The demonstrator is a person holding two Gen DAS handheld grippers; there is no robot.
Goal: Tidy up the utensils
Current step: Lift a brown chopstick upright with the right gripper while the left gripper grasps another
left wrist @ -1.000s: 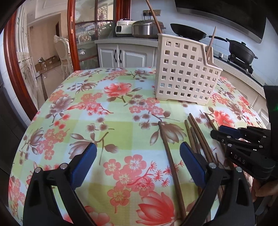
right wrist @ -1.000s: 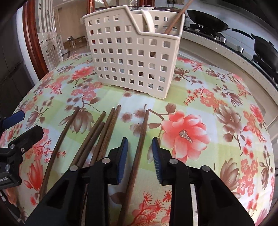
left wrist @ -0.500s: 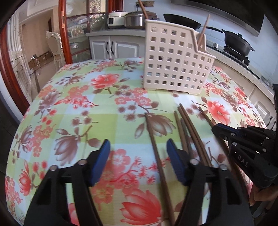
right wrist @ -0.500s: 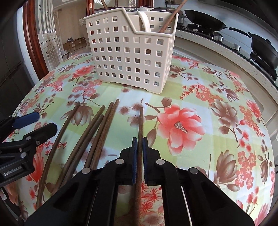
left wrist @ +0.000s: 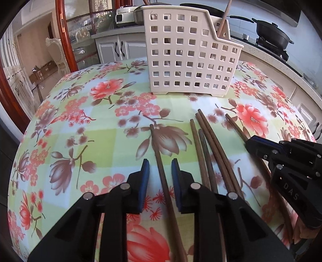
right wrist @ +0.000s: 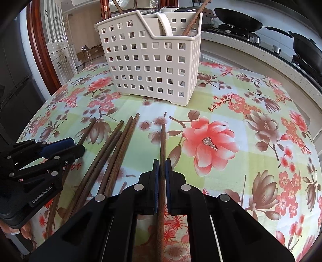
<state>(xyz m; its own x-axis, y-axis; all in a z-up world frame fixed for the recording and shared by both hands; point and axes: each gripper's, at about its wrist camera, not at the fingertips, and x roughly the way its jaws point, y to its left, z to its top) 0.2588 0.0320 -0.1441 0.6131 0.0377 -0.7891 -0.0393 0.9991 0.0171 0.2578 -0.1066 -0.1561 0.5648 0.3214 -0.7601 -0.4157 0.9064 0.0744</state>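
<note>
Right gripper (right wrist: 162, 167) is clamping its blue pads tight on the rightmost chopstick (right wrist: 163, 141), which is lying on the floral tablecloth (right wrist: 251, 161) and pointing toward the white perforated utensil basket (right wrist: 153, 66); the same gripper is showing at the right edge of the left wrist view (left wrist: 249, 144), pads together on that stick (left wrist: 234, 125). Left gripper (left wrist: 160, 175) is sitting low over the cloth (left wrist: 80, 131) with its fingers apart, straddling the leftmost chopstick (left wrist: 156, 145) with a gap on each side of the stick, not touching it as far as can be seen. In the right wrist view the left gripper (right wrist: 78, 146) is sitting at the left edge over that same leftmost stick (right wrist: 88, 129). Between the two gripped-or-straddled sticks a loose bundle of four chopsticks (left wrist: 207, 145) is lying flat, roughly parallel, tips fanning toward the basket (left wrist: 191, 54); same bundle in the right view (right wrist: 114, 149). Basket is standing upright at the far side of the table, just beyond the chopstick tips, holding a white spoon handle (right wrist: 166, 24) and a leaning brown stick (right wrist: 193, 19). Black pans (right wrist: 237, 19) are sitting on the stove behind.
</note>
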